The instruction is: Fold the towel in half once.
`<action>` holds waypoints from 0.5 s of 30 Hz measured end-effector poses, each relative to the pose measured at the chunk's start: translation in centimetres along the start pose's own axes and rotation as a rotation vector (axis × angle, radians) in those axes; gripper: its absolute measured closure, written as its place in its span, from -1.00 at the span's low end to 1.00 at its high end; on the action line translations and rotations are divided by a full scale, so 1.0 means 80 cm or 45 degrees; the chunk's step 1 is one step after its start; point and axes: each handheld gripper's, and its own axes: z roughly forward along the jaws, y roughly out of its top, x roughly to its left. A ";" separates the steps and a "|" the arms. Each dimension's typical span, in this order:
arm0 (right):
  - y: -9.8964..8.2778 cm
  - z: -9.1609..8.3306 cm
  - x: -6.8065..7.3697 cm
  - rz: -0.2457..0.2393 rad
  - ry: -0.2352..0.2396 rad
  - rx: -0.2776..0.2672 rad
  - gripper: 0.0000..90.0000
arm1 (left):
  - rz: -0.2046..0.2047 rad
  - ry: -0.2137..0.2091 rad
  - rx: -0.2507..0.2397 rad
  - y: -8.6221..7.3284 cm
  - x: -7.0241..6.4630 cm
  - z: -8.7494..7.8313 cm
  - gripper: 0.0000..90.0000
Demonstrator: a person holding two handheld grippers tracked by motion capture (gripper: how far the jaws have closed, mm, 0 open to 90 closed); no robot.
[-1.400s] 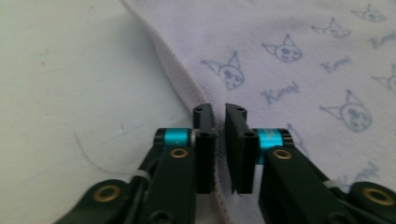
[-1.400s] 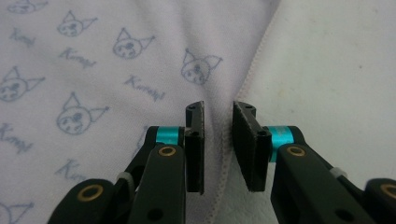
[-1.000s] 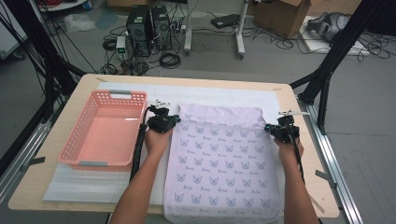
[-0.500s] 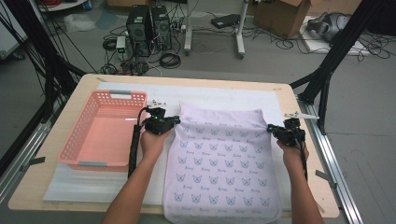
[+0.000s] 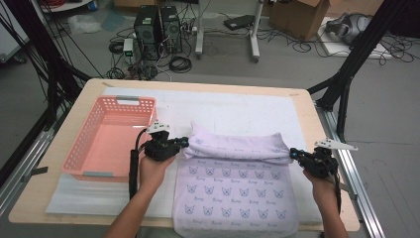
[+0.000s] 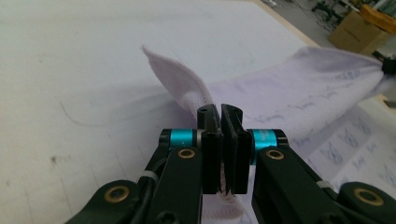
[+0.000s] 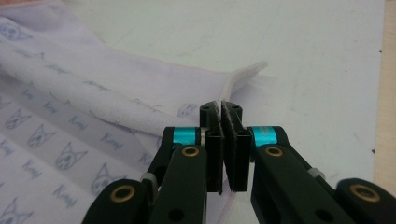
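left gripper (image 5: pixel 183 143) reads clamped on the towel (image 5: pixel 237 188), jaws pinched narrow on its far left corner. right gripper (image 5: pixel 293 153) likewise clamped on the far right corner. between them i see the far edge lifted and rolled toward me over the flat cat-print part, which runs to the table's (image 5: pixel 307 106) 6 o'clock edge. a pink basket (image 5: pixel 84 148) sits at 9 o'clock of the left gripper, just beside it.

One towel (image 5: pixel 236 188), one pink basket (image 5: pixel 110 144) — two grippers — left (image 5: pixel 183 143), right (image 5: pixel 293 153).
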 end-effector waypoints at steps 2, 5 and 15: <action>-0.006 -0.008 0.004 -0.009 0.008 -0.001 0.94 | 0.007 -0.011 0.001 -0.010 -0.005 -0.006 0.92; -0.018 -0.020 0.011 -0.016 0.025 -0.004 0.94 | 0.058 -0.011 0.009 -0.023 -0.014 -0.014 0.91; -0.063 -0.042 0.025 0.006 0.061 0.064 0.94 | 0.096 -0.025 0.064 -0.065 -0.024 -0.033 0.91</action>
